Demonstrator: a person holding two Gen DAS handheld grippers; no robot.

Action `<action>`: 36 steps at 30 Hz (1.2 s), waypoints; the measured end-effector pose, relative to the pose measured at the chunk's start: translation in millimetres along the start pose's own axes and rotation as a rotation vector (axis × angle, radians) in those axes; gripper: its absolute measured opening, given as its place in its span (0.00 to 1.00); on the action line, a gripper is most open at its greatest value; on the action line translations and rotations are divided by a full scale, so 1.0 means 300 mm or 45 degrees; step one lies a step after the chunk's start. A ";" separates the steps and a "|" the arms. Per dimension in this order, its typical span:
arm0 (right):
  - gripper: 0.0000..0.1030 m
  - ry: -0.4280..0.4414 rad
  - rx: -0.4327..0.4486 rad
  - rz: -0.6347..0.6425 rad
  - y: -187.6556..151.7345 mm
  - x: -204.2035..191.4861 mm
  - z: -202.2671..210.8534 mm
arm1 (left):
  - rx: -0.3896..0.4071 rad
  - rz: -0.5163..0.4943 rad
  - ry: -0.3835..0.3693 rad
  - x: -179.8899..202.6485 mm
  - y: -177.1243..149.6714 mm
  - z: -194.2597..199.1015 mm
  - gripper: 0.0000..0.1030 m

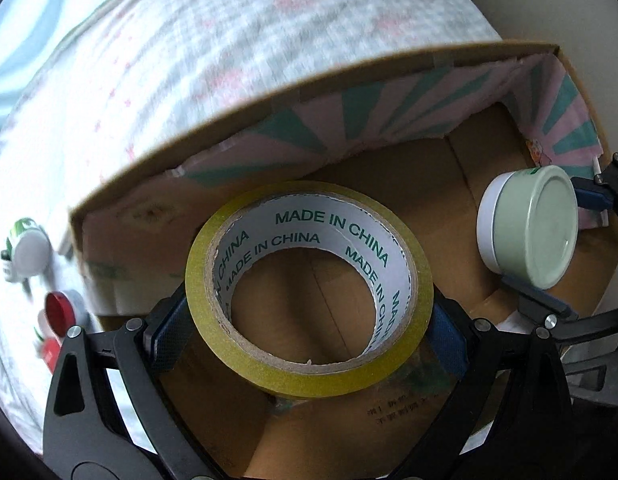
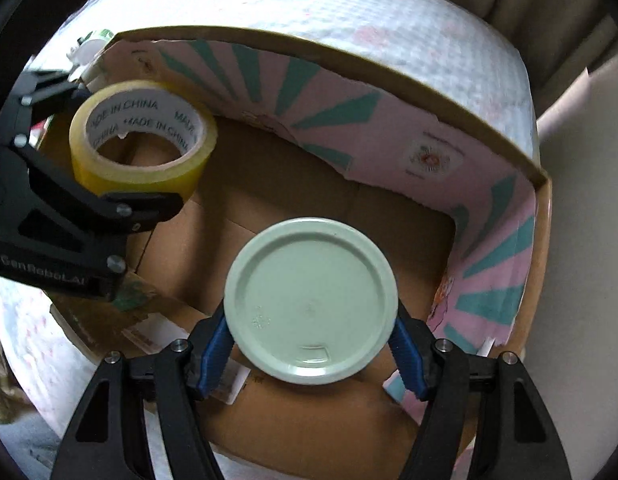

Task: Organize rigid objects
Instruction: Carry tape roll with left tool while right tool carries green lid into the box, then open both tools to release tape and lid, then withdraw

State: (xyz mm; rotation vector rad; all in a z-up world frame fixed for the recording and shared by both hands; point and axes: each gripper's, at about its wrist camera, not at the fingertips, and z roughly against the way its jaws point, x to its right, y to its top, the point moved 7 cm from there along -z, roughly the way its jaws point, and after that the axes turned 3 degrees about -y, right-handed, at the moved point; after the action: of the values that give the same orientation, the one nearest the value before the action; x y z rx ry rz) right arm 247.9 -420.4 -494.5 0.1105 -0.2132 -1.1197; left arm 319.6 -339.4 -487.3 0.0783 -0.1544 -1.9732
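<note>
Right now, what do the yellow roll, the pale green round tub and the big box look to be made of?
Yellow roll: glossy translucent plastic tape wound on a cardboard core, whose edge is brown and fibrous.
Pale green tub: likely smooth moulded plastic, judging by its soft sheen and ringed base.
Box: matte brown corrugated cardboard, with folded flaps and a printed pink and teal paper lining.

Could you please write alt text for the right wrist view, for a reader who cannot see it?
The right gripper clamps a round pale green jar between its blue pads above an open cardboard box. At upper left, the left gripper holds a yellow tape roll over the same box, which rests on a white patterned cloth.
</note>
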 end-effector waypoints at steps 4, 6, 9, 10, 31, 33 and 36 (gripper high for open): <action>1.00 -0.011 0.054 -0.040 0.006 0.016 0.034 | 0.085 -0.020 0.063 -0.008 0.035 0.069 1.00; 1.00 0.026 0.112 -0.081 0.007 0.017 0.069 | 0.105 -0.004 0.032 -0.012 0.040 0.089 1.00; 1.00 0.010 0.154 -0.098 0.004 0.015 0.103 | 0.088 0.016 0.029 -0.027 0.039 0.094 1.00; 1.00 -0.003 0.147 -0.098 0.005 0.016 0.105 | 0.089 0.019 0.030 -0.032 0.035 0.098 1.00; 1.00 -0.041 0.220 -0.183 0.018 -0.058 0.429 | 0.285 0.075 0.045 -0.108 -0.064 0.509 1.00; 1.00 -0.074 0.248 -0.141 0.035 -0.085 0.491 | 0.324 0.100 0.044 -0.128 -0.100 0.587 1.00; 1.00 -0.126 0.277 -0.096 0.062 -0.133 0.560 | 0.377 0.155 0.037 -0.171 -0.174 0.697 1.00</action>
State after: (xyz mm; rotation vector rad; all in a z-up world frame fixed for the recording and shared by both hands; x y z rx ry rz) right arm 209.7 -373.3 -331.8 0.2588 -0.4226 -1.1758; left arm 266.0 -256.9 -288.8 0.2830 -0.4225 -1.8152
